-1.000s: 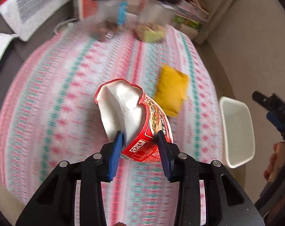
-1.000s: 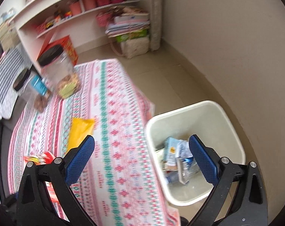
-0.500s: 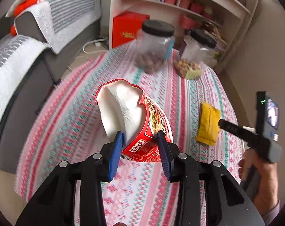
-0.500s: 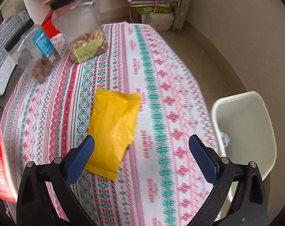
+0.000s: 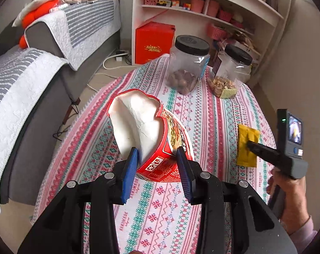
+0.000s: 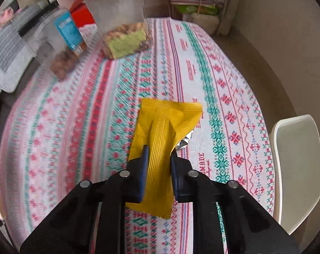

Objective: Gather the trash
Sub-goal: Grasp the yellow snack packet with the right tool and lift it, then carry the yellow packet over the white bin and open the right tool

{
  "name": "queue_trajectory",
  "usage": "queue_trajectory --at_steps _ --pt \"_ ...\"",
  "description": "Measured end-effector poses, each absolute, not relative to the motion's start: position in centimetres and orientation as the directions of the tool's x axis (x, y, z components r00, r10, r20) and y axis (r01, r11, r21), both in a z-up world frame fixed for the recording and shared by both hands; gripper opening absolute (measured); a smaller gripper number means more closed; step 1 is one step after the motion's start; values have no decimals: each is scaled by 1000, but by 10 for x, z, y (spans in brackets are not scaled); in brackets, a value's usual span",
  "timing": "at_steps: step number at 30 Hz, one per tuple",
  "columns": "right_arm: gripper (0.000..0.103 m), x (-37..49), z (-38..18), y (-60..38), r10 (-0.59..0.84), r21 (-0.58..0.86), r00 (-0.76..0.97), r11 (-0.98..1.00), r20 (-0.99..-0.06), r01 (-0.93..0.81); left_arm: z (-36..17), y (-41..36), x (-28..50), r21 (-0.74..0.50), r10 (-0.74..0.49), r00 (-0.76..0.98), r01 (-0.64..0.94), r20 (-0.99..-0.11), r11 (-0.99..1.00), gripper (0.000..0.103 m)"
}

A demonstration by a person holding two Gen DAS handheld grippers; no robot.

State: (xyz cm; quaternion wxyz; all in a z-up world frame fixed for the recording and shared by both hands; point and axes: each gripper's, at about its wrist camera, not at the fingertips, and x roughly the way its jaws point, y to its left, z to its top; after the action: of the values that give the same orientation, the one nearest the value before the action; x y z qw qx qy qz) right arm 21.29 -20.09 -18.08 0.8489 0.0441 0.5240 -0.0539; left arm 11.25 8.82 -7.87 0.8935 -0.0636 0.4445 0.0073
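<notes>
My left gripper [image 5: 156,158] is shut on a crushed red noodle cup [image 5: 151,131] with a white inside, held above the patterned tablecloth [image 5: 204,114]. A yellow snack wrapper [image 6: 162,135] lies on the cloth; it also shows in the left wrist view [image 5: 245,146]. My right gripper [image 6: 158,160] is closed around the wrapper's middle ridge, its blue pads pressing both sides. In the left wrist view the right gripper [image 5: 253,145] rests on the wrapper at the table's right side. A white trash bin [image 6: 295,167] stands on the floor past the table's right edge.
Two clear jars with black lids [image 5: 187,63] [image 5: 231,72] stand at the table's far end, holding nuts and snacks. A red box [image 5: 153,40] and a white shelf [image 5: 202,6] are behind them. A grey sofa [image 5: 33,67] is to the left.
My right gripper moved from over the bin to the yellow wrapper and closed on it. My left gripper kept hold of the noodle cup and swung to face the shelf.
</notes>
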Motion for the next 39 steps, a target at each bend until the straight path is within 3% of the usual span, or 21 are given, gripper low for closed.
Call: queue_trajectory --at_steps 21,39 --pt "17 138 -93 -153 142 100 601 990 -787 -104 -76 87 117 -132 -50 615 -89 -787 987 38" --pt "17 116 -73 -175 146 102 645 989 -750 -105 -78 61 118 -132 -70 612 -57 -788 990 38"
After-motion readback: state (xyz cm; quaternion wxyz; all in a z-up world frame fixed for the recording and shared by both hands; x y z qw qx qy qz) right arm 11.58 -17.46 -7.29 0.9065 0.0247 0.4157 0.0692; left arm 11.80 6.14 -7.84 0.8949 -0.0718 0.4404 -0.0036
